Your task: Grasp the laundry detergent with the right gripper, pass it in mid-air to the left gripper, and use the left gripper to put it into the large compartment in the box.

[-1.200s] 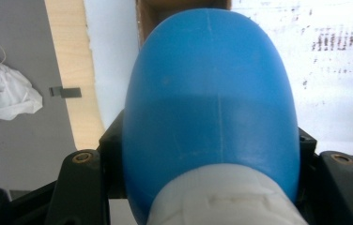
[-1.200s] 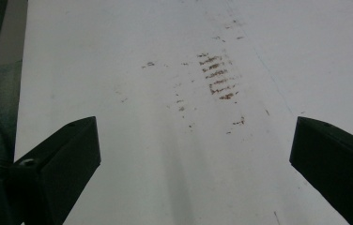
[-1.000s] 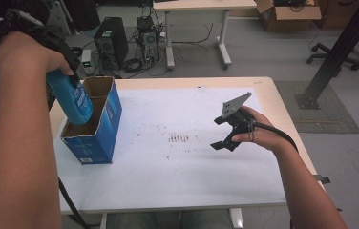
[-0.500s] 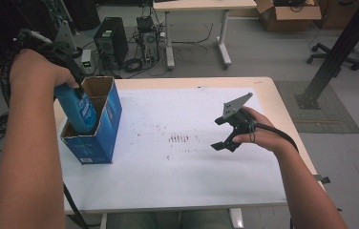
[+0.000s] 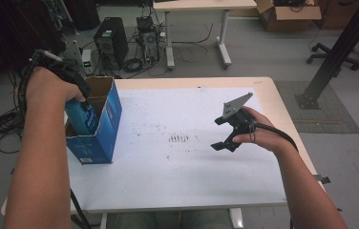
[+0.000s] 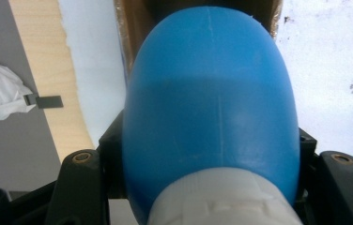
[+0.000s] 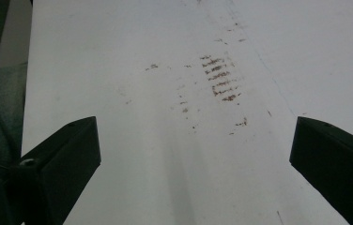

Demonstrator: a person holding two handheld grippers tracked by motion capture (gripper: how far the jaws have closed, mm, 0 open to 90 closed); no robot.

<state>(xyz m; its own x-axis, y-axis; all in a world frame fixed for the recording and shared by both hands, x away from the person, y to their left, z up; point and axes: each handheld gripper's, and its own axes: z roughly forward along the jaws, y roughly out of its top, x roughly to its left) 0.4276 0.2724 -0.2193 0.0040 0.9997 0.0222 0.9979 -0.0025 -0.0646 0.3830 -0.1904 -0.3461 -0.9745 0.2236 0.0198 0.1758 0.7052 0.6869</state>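
A blue plastic bottle (image 5: 83, 118) with a white cap (image 6: 221, 199) hangs neck-up, its lower part inside the open blue cardboard box (image 5: 105, 136) at the table's left edge. My left gripper (image 5: 78, 97) is shut on the bottle near its neck. In the left gripper view the bottle (image 6: 212, 103) sits between the black jaws, with the box's brown inside beyond it. Right of the table's middle, my right gripper (image 5: 216, 134) hovers just above the white tabletop (image 5: 177, 176), open, with nothing between its fingers (image 7: 66, 159).
A patch of brown scuff marks (image 5: 180, 138) lies mid-table, ahead of the right gripper (image 7: 193, 164). On the floor beyond stand a computer tower (image 5: 108, 40), tangled cables, another table's legs (image 5: 170, 43), a cardboard box (image 5: 290, 14) and a black post (image 5: 335, 52) at right.
My left hand has sunk, carrying the blue bottle from above the box down into its opening. The right gripper has stayed where it was.
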